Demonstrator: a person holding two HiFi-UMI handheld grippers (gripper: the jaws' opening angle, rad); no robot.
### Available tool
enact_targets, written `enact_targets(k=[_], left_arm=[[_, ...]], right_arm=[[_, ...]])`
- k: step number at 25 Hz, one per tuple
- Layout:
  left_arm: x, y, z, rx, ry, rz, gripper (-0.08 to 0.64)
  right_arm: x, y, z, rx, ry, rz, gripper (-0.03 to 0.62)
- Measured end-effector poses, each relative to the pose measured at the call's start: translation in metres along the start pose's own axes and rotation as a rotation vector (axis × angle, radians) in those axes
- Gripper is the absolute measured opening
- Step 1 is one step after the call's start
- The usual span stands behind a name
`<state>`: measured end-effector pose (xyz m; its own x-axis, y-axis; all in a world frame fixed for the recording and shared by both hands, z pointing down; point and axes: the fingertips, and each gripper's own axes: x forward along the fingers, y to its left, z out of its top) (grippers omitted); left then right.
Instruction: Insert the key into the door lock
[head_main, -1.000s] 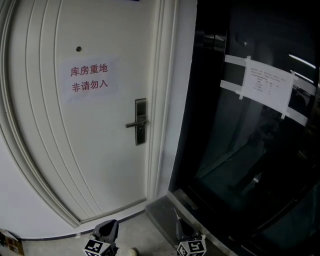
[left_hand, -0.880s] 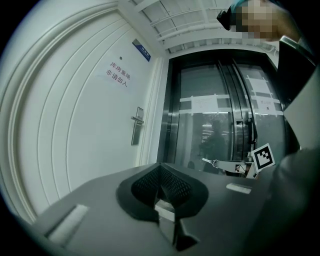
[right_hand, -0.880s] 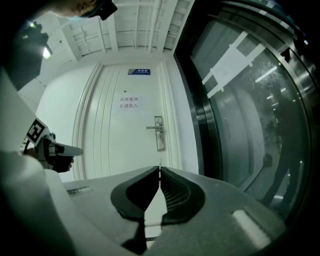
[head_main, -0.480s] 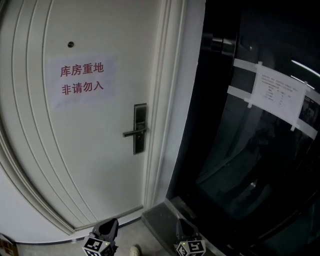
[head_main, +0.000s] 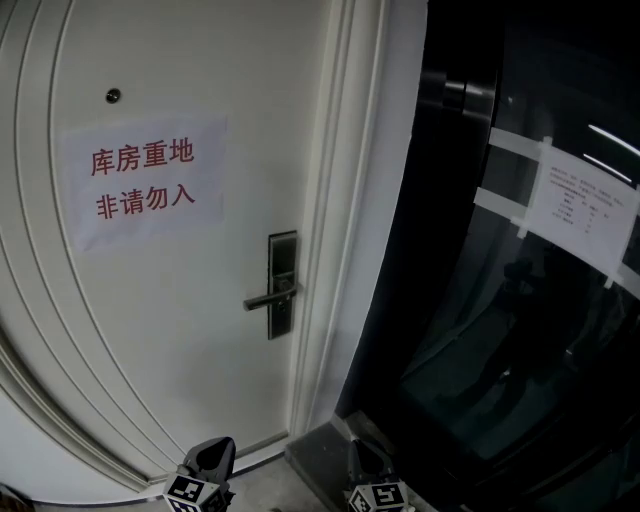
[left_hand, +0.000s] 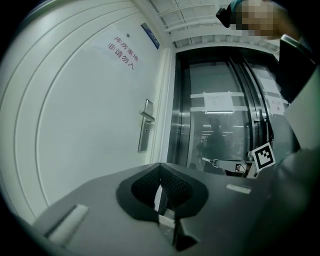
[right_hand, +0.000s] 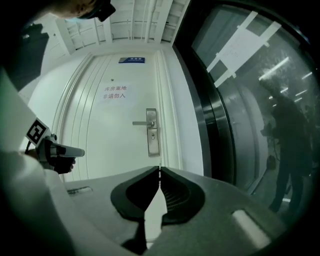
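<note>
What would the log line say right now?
door: closed | lock plate: untouched | left gripper: shut | right gripper: shut | key: not visible

One white door (head_main: 200, 330), one lock plate (head_main: 283, 262) with one lever handle (head_main: 263, 300), one peephole (head_main: 113, 96), one red-lettered notice (head_main: 145, 180), one taped sheet (head_main: 590, 205), two grippers: left gripper (left_hand: 160, 186), right gripper (right_hand: 159, 172).

Left gripper (head_main: 210, 456) and right gripper (head_main: 363, 458) sit side by side, both pointing level. Left jaws closed. Right jaws pinch a thin key (right_hand: 159, 170).
</note>
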<state>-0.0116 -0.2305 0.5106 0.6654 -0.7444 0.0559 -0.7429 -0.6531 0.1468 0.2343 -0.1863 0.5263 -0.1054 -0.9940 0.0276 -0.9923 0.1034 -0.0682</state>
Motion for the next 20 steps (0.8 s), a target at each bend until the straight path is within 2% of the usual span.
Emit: enact_targets(k=[12, 17, 20], left_arm=[[0.064, 0.066, 0.008, -0.006, -0.001, -0.002, 0.003], [0.079, 0.081, 0.005, -0.015, 0.003, -0.01, 0.003], [0.083, 0.087, 0.004, -0.018, 0.003, -0.009, 0.003]], right_arm=[[0.089, -0.007, 0.003, -0.032, -0.006, 0.0, 0.011], [0.115, -0.001, 0.013, -0.13, -0.028, 0.04, 0.011], [0.131, -0.004, 0.015, -0.236, -0.039, 0.059, 0.011]])
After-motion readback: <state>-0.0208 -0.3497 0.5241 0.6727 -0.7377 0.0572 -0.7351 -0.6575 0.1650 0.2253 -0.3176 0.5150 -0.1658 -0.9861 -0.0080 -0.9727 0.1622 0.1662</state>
